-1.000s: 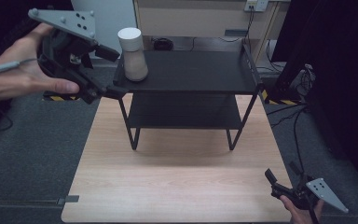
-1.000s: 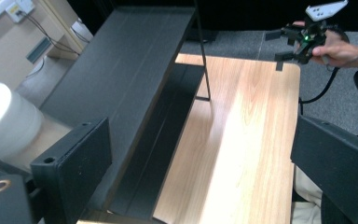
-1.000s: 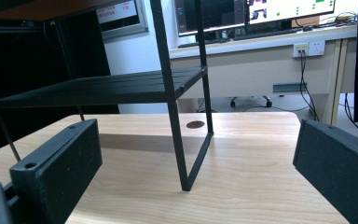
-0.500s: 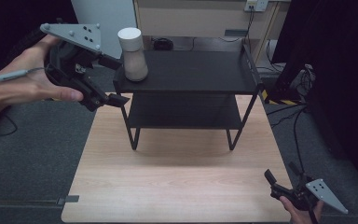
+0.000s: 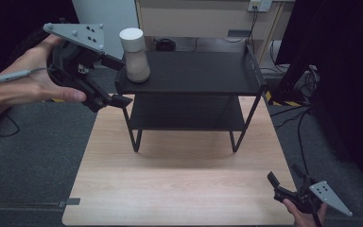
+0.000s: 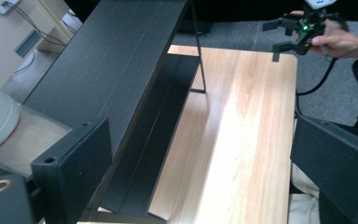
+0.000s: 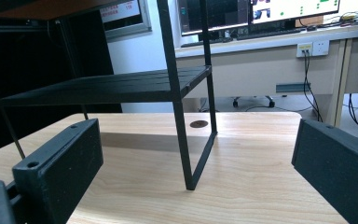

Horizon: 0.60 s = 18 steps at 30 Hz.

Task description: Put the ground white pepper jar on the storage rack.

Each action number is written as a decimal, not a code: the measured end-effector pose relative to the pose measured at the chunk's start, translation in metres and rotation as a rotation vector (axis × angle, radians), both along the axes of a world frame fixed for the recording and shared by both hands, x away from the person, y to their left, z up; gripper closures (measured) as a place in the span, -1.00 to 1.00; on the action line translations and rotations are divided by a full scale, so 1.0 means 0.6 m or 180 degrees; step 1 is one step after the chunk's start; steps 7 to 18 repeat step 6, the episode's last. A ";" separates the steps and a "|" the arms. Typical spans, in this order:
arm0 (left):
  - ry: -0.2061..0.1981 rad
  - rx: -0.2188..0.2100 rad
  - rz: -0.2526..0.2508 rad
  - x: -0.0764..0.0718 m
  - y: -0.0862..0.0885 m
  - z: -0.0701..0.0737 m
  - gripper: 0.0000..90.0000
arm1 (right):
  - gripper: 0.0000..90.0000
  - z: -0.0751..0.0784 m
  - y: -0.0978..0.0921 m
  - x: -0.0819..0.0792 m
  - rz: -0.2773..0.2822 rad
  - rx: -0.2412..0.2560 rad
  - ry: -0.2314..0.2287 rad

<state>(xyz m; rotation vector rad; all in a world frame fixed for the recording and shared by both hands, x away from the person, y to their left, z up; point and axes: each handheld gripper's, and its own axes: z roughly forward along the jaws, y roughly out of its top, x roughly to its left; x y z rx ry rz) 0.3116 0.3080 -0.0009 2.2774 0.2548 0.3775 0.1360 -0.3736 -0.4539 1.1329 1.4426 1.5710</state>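
The left hand-held gripper (image 5: pixel 116 80) hangs with jaws spread wide at the left end of the 2-tier black shelf rack (image 5: pixel 194 75). Just right of it, a white cylinder (image 5: pixel 134 54) stands on the top tier. The right hand-held gripper (image 5: pixel 281 187), jaws spread, hovers over the worktop's (image 5: pixel 179 189) near right corner.

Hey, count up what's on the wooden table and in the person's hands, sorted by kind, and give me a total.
Black two-tier shelf racks: 1
White cylinder objects on the rack's top shelf: 1
Handheld grippers: 2, left gripper and right gripper
Total: 4
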 end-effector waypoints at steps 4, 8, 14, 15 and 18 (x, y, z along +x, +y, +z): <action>-0.0009 0.0000 0.0018 -0.001 0.002 -0.001 -0.88 | -0.96 0.000 0.001 0.001 -0.0003 -0.0001 0.0002; -0.0011 0.0009 0.0020 -0.001 0.001 -0.001 -0.88 | -0.96 0.000 0.001 0.002 0.0009 -0.0005 0.0001; -0.0011 0.0009 0.0020 -0.001 0.001 -0.001 -0.88 | -0.96 0.000 0.001 0.002 0.0009 -0.0005 0.0001; -0.0011 0.0009 0.0020 -0.001 0.001 -0.001 -0.88 | -0.96 0.000 0.001 0.002 0.0009 -0.0005 0.0001; -0.0011 0.0009 0.0020 -0.001 0.001 -0.001 -0.88 | -0.96 0.000 0.001 0.002 0.0009 -0.0005 0.0001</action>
